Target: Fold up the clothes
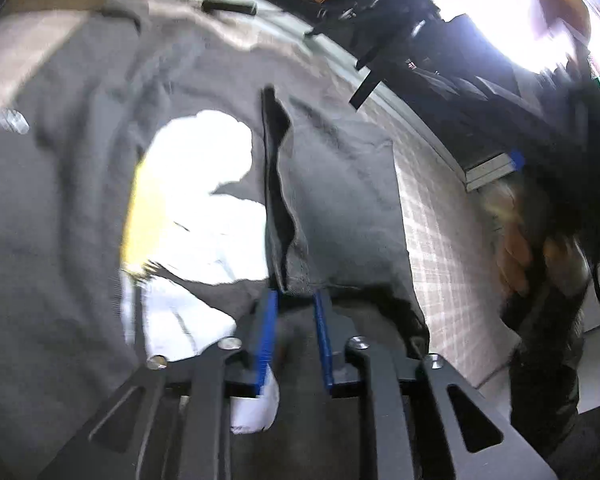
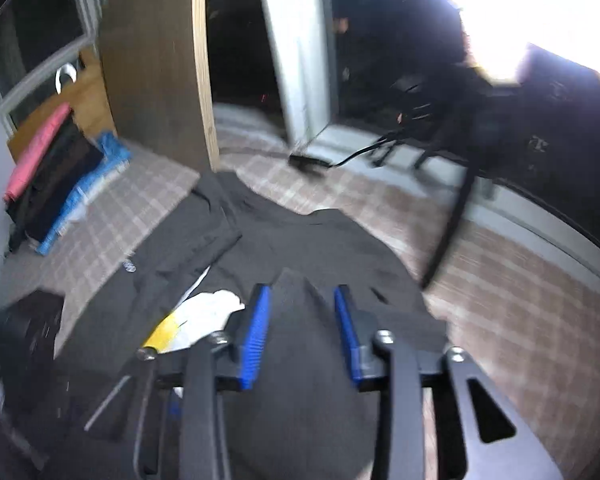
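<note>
My left gripper point(image 1: 296, 294) has its jaws a little way apart, and a ridge of the dark grey T-shirt point(image 1: 340, 184) sits right at the blue tips; through the blur I cannot tell whether the pads press on it. The gripper tilts down at the shirt, whose white and yellow print point(image 1: 196, 200) lies just left of the fingers. The shirt lies spread on a checked bedcover point(image 1: 440, 240), with another hand point(image 1: 516, 252) blurred at the right edge.

My right gripper point(image 2: 302, 294) has its jaws spread wider, a raised fold of the same shirt between the pads but clear of them. It also tilts down. To the left, folded clothes point(image 2: 60, 184) are stacked beside a wooden panel point(image 2: 156, 68); a dark strap point(image 2: 452, 224) hangs on the right.
</note>
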